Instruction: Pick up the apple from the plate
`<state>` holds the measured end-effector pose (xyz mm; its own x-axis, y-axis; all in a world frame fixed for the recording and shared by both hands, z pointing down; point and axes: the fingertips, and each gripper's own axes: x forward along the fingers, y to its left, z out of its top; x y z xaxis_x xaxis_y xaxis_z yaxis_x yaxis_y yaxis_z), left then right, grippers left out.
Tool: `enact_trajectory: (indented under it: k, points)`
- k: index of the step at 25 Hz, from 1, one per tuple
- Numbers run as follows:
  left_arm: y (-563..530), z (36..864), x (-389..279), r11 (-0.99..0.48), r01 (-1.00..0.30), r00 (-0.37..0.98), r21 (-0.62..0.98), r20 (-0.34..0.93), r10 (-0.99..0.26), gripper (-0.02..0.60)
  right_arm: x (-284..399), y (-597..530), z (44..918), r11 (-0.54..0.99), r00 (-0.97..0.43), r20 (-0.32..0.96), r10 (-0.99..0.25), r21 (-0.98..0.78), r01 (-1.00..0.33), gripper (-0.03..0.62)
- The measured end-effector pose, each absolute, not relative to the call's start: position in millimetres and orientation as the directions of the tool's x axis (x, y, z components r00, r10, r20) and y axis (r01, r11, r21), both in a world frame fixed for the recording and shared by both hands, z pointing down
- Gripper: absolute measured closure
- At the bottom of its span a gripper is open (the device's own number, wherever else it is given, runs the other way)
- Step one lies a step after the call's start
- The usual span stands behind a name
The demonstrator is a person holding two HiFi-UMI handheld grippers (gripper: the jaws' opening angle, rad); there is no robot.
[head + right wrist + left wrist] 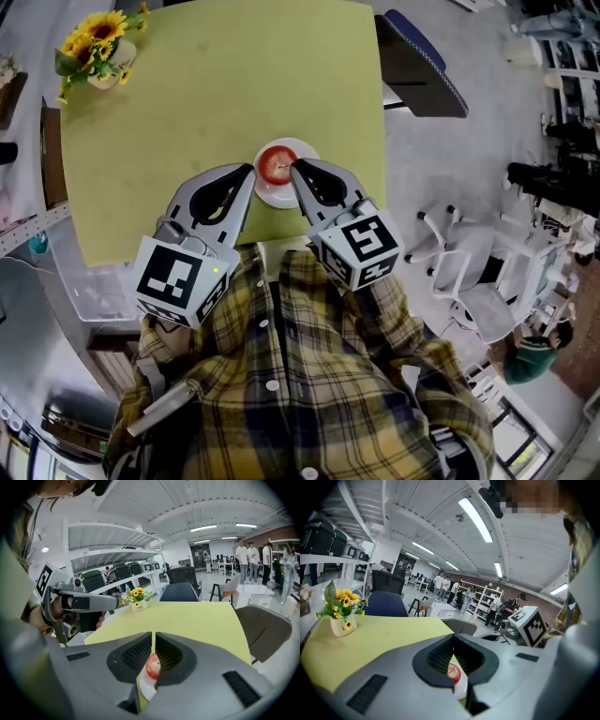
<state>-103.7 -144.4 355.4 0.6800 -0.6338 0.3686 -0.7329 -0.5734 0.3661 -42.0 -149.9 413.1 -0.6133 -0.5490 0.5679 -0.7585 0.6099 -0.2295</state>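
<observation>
Head view: apple (277,165) on plate (278,198); sunflower pot (101,58) well apart, table (234,84) corner.

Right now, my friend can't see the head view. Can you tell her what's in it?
A red apple sits on a white plate at the near edge of a yellow-green table, with the left gripper and right gripper pointing at it from either side. A pot of sunflowers stands at the far left corner.
</observation>
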Motion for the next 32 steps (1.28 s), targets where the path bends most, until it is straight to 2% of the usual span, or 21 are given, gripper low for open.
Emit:
enact_trajectory:
  k: [2, 4, 8, 15, 20, 27, 32]
  points:
    - [-143, 358, -99, -0.571, -0.733, 0.68, 0.369, 0.375, -0.63, 0.574, -38, -148, 415, 0.606, -0.622, 0.563, -0.545, -0.248, -0.756, 0.591]
    - [-141, 361, -97, -0.564, -0.735, 0.678, 0.377, 0.384, -0.627, 0.574, -36, -145, 418, 0.606, -0.632, 0.565, -0.53, -0.268, -0.749, 0.534]
    - [-138, 369, -95, -0.557, -0.736, 0.677, 0.385, 0.402, -0.617, 0.574, -37, -143, 428, 0.617, -0.641, 0.578, -0.505, -0.277, -0.736, 0.495]
    - [-134, 383, -100, -0.533, -0.748, 0.664, 0.396, 0.429, -0.612, 0.574, -46, -139, 444, 0.66, -0.675, 0.589, -0.445, -0.295, -0.692, 0.356]
    - [-133, 390, -104, -0.52, -0.754, 0.656, 0.4, 0.445, -0.61, 0.574, -50, -138, 459, 0.69, -0.667, 0.627, -0.403, -0.27, -0.671, 0.289]
    - [-131, 402, -107, -0.512, -0.756, 0.655, 0.409, 0.46, -0.6, 0.574, -55, -138, 475, 0.701, -0.659, 0.643, -0.391, -0.255, -0.666, 0.23]
    - [-129, 415, -110, -0.503, -0.754, 0.656, 0.421, 0.471, -0.589, 0.574, -56, -141, 488, 0.696, -0.645, 0.647, -0.407, -0.238, -0.677, 0.217]
